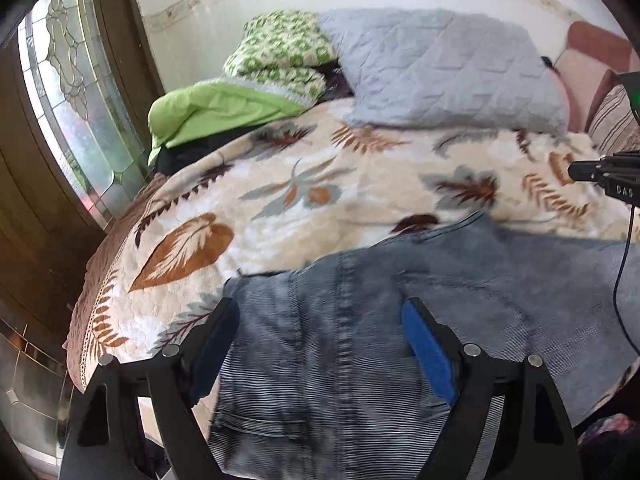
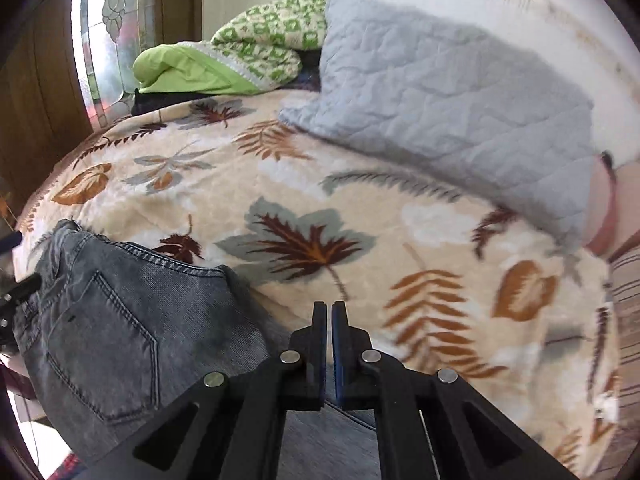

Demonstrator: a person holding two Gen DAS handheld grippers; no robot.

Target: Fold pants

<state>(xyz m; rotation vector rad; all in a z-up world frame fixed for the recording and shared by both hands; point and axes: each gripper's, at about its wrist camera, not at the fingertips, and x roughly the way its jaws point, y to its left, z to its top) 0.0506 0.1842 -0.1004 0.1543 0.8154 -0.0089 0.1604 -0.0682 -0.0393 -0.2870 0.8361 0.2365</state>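
Washed grey-blue jeans [image 1: 340, 340] lie flat on the bed's near edge, a back pocket [image 2: 100, 340] facing up in the right wrist view. My left gripper [image 1: 320, 304] hovers over the jeans [image 2: 120, 320], jaws wide open, blue pads apart, with no cloth pinched between them. My right gripper [image 2: 331, 306] is shut, pads pressed together, and no cloth shows between them; it hangs above the jeans' right end and the blanket. Its black tip [image 1: 576, 171] shows at the right edge of the left wrist view, with nothing hanging from it.
A cream blanket with leaf print [image 1: 280, 200] covers the bed. A grey quilted pillow [image 1: 440, 68] and folded green bedding [image 1: 240, 100] lie at the back. A leaded glass window [image 1: 80, 100] stands at the left, a striped cushion [image 1: 612, 120] at the right. A black cable [image 1: 624, 280] hangs at the right.
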